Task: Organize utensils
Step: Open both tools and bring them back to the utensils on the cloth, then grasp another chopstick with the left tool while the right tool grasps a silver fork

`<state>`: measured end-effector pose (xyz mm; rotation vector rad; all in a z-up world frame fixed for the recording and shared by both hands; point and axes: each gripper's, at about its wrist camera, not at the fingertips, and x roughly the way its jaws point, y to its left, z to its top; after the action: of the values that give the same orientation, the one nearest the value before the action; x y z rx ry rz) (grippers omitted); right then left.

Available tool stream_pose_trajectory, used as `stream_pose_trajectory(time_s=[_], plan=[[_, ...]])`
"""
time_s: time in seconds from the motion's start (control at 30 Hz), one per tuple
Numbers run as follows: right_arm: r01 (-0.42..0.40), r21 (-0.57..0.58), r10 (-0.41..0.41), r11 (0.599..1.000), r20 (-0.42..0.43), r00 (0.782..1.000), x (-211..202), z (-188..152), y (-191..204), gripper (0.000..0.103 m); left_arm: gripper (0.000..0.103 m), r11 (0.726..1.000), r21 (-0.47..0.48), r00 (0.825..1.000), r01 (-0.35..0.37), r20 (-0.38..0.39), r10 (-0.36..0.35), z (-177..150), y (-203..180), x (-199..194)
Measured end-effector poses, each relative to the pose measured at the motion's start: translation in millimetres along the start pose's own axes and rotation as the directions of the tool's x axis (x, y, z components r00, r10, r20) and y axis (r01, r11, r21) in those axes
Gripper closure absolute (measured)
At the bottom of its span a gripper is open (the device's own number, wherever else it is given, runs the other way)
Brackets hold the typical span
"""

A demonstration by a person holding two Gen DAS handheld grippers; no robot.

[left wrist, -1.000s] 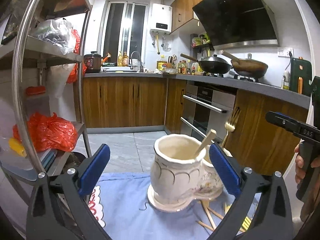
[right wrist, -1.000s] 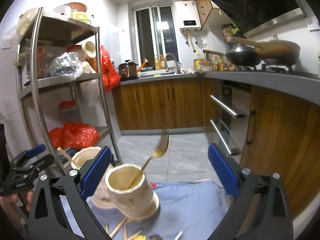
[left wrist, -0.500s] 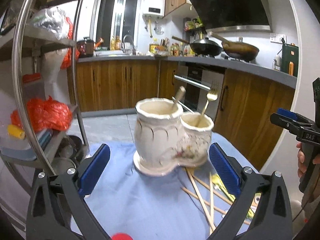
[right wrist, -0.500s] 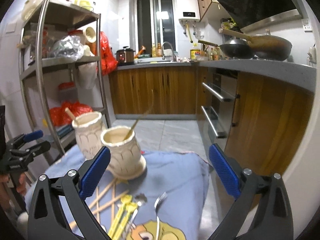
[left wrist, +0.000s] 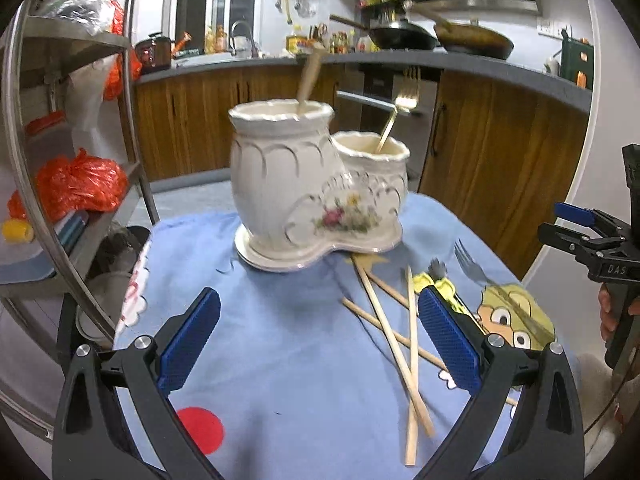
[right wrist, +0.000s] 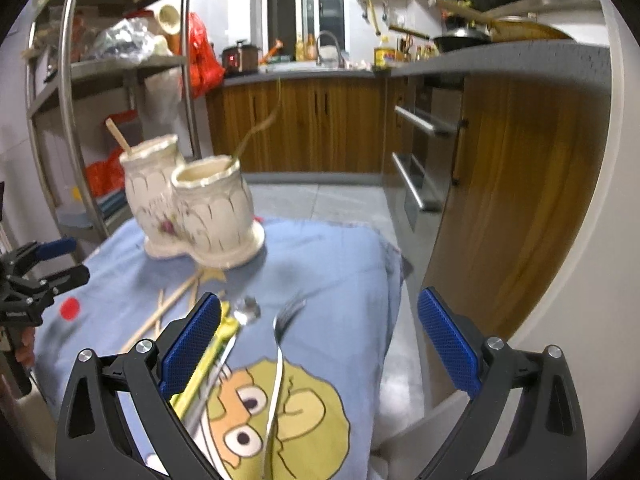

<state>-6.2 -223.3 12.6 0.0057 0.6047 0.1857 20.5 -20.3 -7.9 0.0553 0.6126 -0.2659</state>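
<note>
A cream two-pot ceramic holder (left wrist: 308, 192) (right wrist: 192, 208) stands at the back of the blue cloth (left wrist: 280, 360). Its small pot holds a gold fork (left wrist: 400, 108); its tall pot holds a wooden stick (left wrist: 308, 76). Wooden chopsticks (left wrist: 392, 332) (right wrist: 168, 312) lie loose on the cloth in front of it. A silver fork (right wrist: 278, 360) (left wrist: 470, 266) and yellow-handled utensils (right wrist: 208, 364) lie beside them. My left gripper (left wrist: 318, 340) is open above the cloth, left of the chopsticks. My right gripper (right wrist: 318, 340) is open over the silver fork.
A metal shelf rack (left wrist: 72, 160) with red bags stands to the left of the table. Wooden cabinets (right wrist: 512, 200) and an oven rise close behind and to the right. The cloth's right edge (right wrist: 390, 280) drops to a grey floor.
Both grippers have pulled back and tilted down from the holder, bringing the loose chopsticks, fork and yellow utensils into view. Both stay open.
</note>
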Motion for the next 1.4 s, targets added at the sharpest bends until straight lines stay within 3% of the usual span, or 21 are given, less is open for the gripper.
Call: stream_pose_trajectory(time_s=[0.3, 0.63, 0.73, 0.8, 1.03, 1.1, 1.13, 1.2, 1.4], plan=[[-0.002, -0.065, -0.005, 0.998, -0.113, 0.994, 25, -16, 7, 0.005, 0.006, 1.000, 0.015, 0.991, -0.013, -0.130, 0.015, -9, -14, 31], [-0.031, -0.076, 0.019, 0.997, -0.158, 0.987, 37, -22, 9, 0.006, 0.006, 1.000, 0.014, 0.971, -0.008, -0.239, 0.011, -19, -20, 53], [-0.055, -0.075, 0.042, 0.996, -0.169, 0.985, 40, -22, 11, 0.009, 0.021, 1.000, 0.019, 0.967, 0.017, -0.254, -0.012, -19, -23, 55], [-0.067, -0.076, 0.052, 0.995, -0.184, 0.982, 44, -22, 13, 0.022, 0.032, 0.999, 0.022, 0.963, 0.046, -0.267, -0.038, -20, -27, 57], [-0.103, -0.067, 0.086, 0.992, -0.220, 0.972, 53, -23, 18, 0.053, 0.060, 0.994, 0.027, 0.950, 0.105, -0.298, -0.093, -19, -38, 60], [-0.108, -0.072, 0.088, 0.992, -0.233, 0.968, 57, -22, 20, 0.063, 0.077, 0.992, 0.021, 0.940, 0.121, -0.324, -0.108, -19, -40, 62], [-0.109, -0.075, 0.088, 0.991, -0.237, 0.967, 58, -22, 20, 0.065, 0.081, 0.991, 0.026, 0.935, 0.130, -0.337, -0.113, -19, -40, 63], [-0.108, -0.083, 0.084, 0.991, -0.251, 0.964, 62, -21, 22, 0.073, 0.084, 0.990, 0.040, 0.930, 0.134, -0.350, -0.112, -21, -40, 64], [-0.117, -0.100, 0.085, 0.988, -0.273, 0.958, 70, -18, 27, 0.080, 0.084, 0.988, 0.065, 0.919, 0.141, -0.379, -0.107, -18, -39, 69]])
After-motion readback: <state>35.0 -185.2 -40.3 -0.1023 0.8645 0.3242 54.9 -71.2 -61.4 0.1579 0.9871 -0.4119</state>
